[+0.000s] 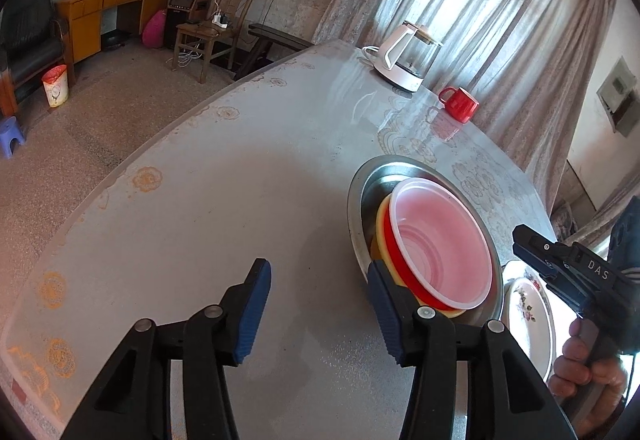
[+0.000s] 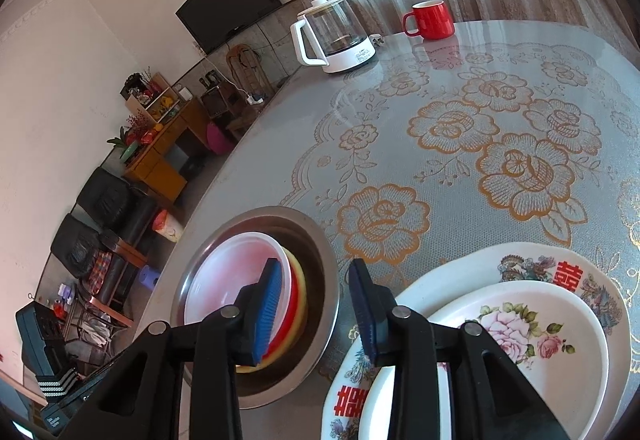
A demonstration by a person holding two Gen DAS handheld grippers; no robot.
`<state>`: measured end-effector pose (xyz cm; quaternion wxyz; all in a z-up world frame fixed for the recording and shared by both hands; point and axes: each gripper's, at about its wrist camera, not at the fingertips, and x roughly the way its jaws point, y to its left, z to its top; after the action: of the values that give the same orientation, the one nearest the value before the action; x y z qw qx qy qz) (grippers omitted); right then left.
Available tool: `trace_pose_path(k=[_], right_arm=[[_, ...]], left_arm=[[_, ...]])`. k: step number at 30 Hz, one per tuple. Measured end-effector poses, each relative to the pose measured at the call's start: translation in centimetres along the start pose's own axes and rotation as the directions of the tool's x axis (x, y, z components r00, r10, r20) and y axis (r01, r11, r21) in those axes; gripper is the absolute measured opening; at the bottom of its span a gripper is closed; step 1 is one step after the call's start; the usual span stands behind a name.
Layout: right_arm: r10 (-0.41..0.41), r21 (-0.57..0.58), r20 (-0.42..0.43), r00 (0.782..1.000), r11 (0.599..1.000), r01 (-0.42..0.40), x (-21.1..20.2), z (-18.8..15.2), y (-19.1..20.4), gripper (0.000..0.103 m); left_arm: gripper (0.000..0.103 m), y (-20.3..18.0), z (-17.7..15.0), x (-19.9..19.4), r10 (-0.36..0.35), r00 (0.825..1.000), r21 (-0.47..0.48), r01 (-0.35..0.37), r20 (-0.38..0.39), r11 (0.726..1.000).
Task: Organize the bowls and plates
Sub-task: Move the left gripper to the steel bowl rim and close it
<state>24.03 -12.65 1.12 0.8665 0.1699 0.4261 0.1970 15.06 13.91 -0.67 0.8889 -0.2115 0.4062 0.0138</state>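
Near the desk's (image 2: 460,88) front edge sat the steel basin (image 1: 356,196) with tilted nested bowls (image 1: 440,240), plates (image 2: 552,328) just beside; left gripper (image 1: 316,316) and right gripper (image 2: 314,314) both gaped, empty. Risk: stack could slide or tip if nudged.

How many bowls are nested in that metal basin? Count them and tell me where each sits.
3 visible in the metal basin: a yellow bowl at the bottom, a red bowl inside it, a translucent pink bowl on top. More may be hidden underneath.
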Motion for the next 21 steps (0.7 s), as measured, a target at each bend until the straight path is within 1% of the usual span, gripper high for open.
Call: trace_pose_path(k=[2,6,9,16,20,21], right_arm=[[-0.017,-0.008,-0.004,1.0,1.0,0.017,0.4,0.2,-0.1,0.028],[-0.041,-0.011,-0.028,0.999,0.999,0.04,1.4,0.5,-0.3,0.027],[-0.052,-0.018,-0.052,0.997,0.999,0.051,2.2,0.6,-0.4,0.026],[-0.064,-0.021,-0.102,0.993,0.998,0.063,4.0,0.3,-0.6,0.024],[-0.068,-0.03,-0.133,0.989,0.997,0.064,4.7,0.0,-0.5,0.024],[-0.059,-0.025,-0.15,0.987,0.998,0.056,4.9,-0.1,-0.6,0.024]], left_arm=[[0.052,0.2,0.3,0.1,0.004,1.0,-0.006,-0.004,0.003,1.0],[0.051,0.3,0.5,0.5,-0.032,0.999,-0.011,0.032,-0.011,0.999],[0.05,-0.1,0.6,0.7,-0.045,0.999,0.001,0.046,-0.021,0.999],[0.048,-0.8,1.0,1.7,-0.024,0.999,0.03,0.026,-0.048,0.999],[0.043,-1.1,1.1,2.7,-0.037,0.997,0.037,0.04,-0.068,0.999],[0.039,-1.1,1.1,2.9,-0.047,0.997,0.038,0.05,-0.063,0.998]])
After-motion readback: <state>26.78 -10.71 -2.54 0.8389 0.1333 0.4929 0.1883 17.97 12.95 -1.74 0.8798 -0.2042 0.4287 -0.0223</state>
